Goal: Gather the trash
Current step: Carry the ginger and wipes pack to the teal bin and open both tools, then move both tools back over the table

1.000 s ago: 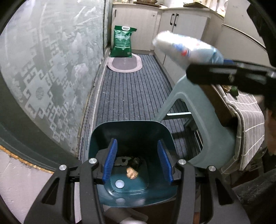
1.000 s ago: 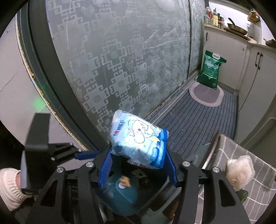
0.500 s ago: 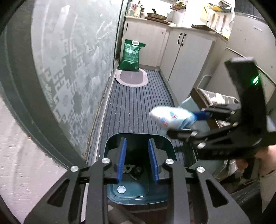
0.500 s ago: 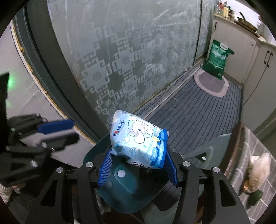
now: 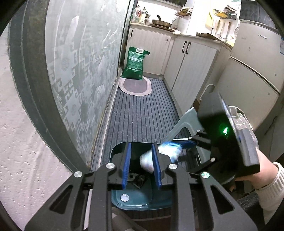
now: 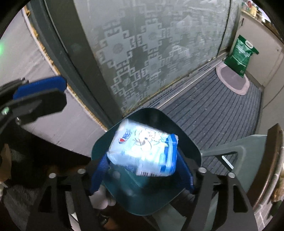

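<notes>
Striped grey kitchen floor mat (image 5: 142, 113), right tongs (image 6: 142, 170) just opening around blurred blue-white plastic tissue pack (image 6: 143, 151) over teal plastic bin (image 6: 186, 142), left tongs (image 5: 140, 165) sitting narrowly parted, gripping nothing.

I'm working in a narrow home kitchen: white cabinets (image 5: 191, 65) under a counter carrying a frying pan (image 5: 161, 22) and bottles (image 5: 140, 15), a fridge (image 5: 255, 58), striped floor matting (image 5: 142, 113), and a frosted sliding door (image 5: 83, 58).
</notes>
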`<state>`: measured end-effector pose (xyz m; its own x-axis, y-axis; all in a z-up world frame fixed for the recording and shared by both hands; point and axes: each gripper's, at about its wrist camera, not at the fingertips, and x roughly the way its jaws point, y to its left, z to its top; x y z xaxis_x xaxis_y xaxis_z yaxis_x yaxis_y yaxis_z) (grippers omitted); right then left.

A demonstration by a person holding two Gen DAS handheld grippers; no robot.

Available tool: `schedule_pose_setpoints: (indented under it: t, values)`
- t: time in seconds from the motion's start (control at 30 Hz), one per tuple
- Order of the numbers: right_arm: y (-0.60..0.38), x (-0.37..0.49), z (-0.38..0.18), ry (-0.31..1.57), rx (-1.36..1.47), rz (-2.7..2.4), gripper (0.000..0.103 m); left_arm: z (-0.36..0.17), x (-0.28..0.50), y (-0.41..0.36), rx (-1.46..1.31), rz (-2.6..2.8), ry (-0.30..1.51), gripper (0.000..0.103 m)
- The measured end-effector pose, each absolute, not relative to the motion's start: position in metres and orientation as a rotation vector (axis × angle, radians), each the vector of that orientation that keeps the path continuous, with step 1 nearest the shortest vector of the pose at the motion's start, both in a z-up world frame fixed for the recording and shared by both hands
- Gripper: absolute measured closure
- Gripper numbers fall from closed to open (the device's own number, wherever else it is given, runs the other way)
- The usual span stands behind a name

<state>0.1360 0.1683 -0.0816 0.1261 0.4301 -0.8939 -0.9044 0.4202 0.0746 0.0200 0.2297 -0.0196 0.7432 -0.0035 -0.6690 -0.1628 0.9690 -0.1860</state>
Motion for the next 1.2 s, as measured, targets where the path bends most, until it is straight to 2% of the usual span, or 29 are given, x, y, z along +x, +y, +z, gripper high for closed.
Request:
schedule_pose_setpoints:
  t: [0.43,0.77,1.07,1.2]
  values:
    - [0.165,0.134,-0.078,1.042,-0.561,1.077,0.027,-0.004,0.016,0.226,-0.254,0.090,0.687,0.078]
    - [0.142,0.134,-0.049,0.958,-0.502,1.102,0.043,0.013,0.024,0.212,-0.251,0.089,0.631,0.078]
    - [0.107,0.142,-0.022,0.877,-0.438,1.070,0.054,0.021,0.045,0.188,-0.242,0.050,0.612,0.077]
    - [0.087,0.147,-0.014,0.854,-0.415,1.051,0.055,0.022,0.053,0.175,-0.230,0.038,0.612,0.076]
